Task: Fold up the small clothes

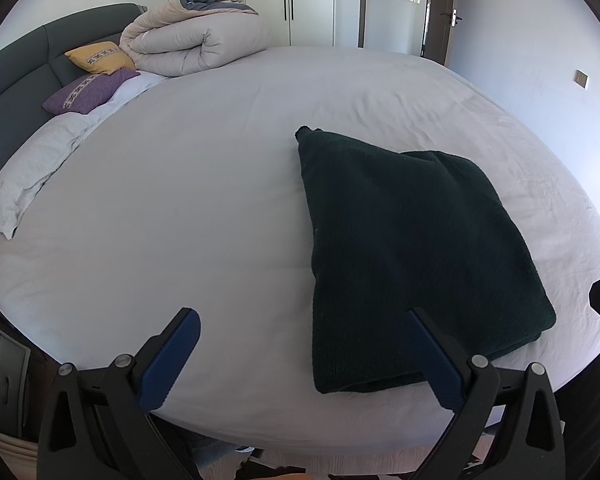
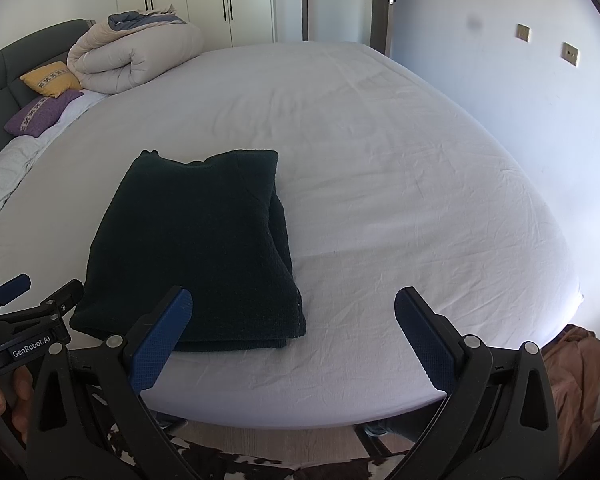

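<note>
The left tongs are spread wide and hold nothing; their right finger overlaps the near edge of a folded dark green knit sweater, though contact cannot be told. The sweater lies flat on the bed, ahead and to the right of the left tongs. The right tongs are also spread wide and empty, hovering over the bed's near edge with the sweater ahead and to their left, its near corner just beside their left finger. Far beyond both tongs, a rolled duvet, a yellow cushion and a purple cushion sit by the headboard.
</note>
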